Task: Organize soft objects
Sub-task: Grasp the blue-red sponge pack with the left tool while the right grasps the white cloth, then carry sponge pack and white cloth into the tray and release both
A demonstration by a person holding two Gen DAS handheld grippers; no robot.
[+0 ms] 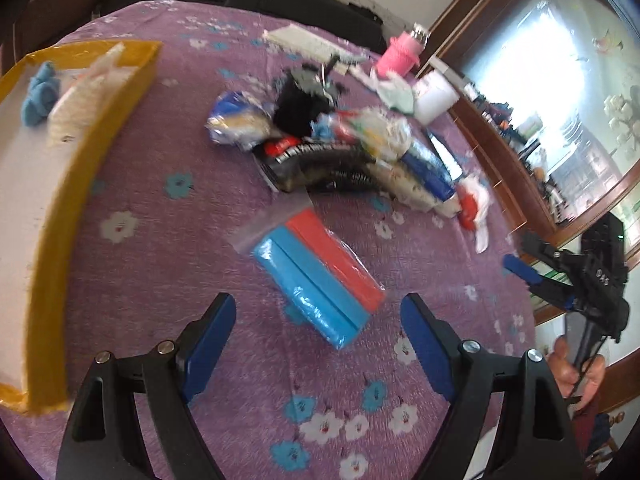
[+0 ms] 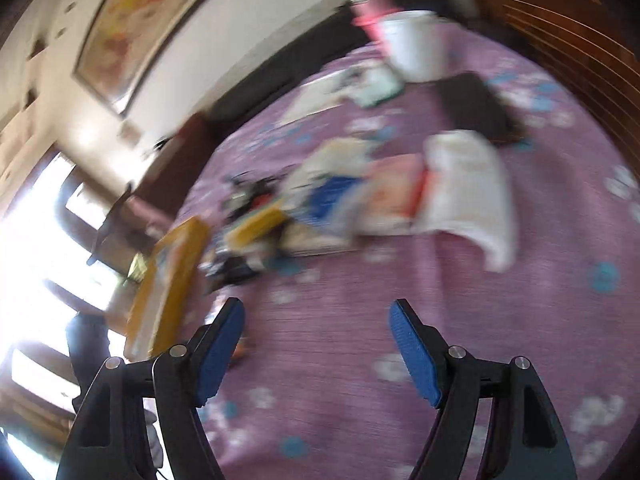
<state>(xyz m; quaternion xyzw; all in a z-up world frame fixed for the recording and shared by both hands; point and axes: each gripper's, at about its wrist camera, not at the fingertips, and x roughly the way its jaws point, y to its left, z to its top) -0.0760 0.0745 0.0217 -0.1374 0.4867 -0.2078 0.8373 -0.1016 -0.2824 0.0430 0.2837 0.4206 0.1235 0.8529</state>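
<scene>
A clear bag with blue and red sponge blocks [image 1: 320,276] lies on the purple flowered cloth, just ahead of my left gripper [image 1: 318,320], which is open and empty. A pile of soft packets and bags [image 1: 340,148] lies beyond it. A yellow-rimmed box [image 1: 92,152] at the left holds a blue cloth [image 1: 40,96] and a cream knitted piece [image 1: 84,96]. My right gripper [image 2: 316,320] is open and empty above the cloth; it also shows at the right edge of the left wrist view [image 1: 532,264]. The right wrist view is blurred; the pile [image 2: 360,200] and the box [image 2: 168,280] show in it.
A pink bottle [image 1: 400,56], a white tub [image 1: 436,96] and a white keyboard-like slab [image 1: 312,44] stand at the far side. A wooden cabinet with glass [image 1: 560,120] lines the right. A white cloth [image 2: 468,192] and a dark flat object [image 2: 476,108] lie near the pile.
</scene>
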